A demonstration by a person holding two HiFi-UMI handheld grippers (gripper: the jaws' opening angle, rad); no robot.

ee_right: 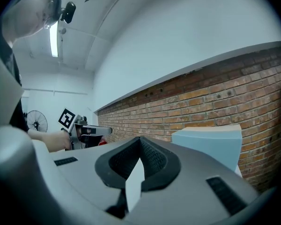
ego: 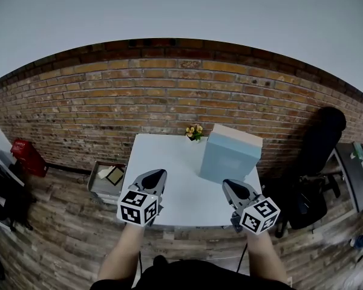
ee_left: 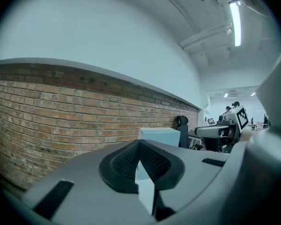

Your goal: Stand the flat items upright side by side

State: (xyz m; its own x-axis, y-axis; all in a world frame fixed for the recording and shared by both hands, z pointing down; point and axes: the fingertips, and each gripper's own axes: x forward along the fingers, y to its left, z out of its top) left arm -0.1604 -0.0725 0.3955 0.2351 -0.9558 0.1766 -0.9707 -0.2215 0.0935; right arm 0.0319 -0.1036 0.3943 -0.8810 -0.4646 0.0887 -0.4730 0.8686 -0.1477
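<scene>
Brickwork comes first: one red-brown brick wall runs across the whole far side, with a grey wood-plank floor below it. Against the wall stands one white rectangular worktop. To its right is one black office chair.

On the far right part of the worktop one pale blue box-shaped block stands upright. Whether it is a single thing or several flat ones set tight side by side cannot be told.

Two hand-held grippers hang over the near edge, each bearing one white cube with black square markers. The left gripper is over the near left corner, with its jaws pressed together at the tips and nothing between them. The right gripper is over the near right corner, just short of the block. Its jaws are likewise pressed together and empty. Neither touches the block.

On the floor left of the worktop lies one shallow grey tray with what look like two flat pieces in it. Further left is one red case. Smallest is one small bunch of yellow flowers at the far edge of the worktop, just left of the block and apart from it.
</scene>
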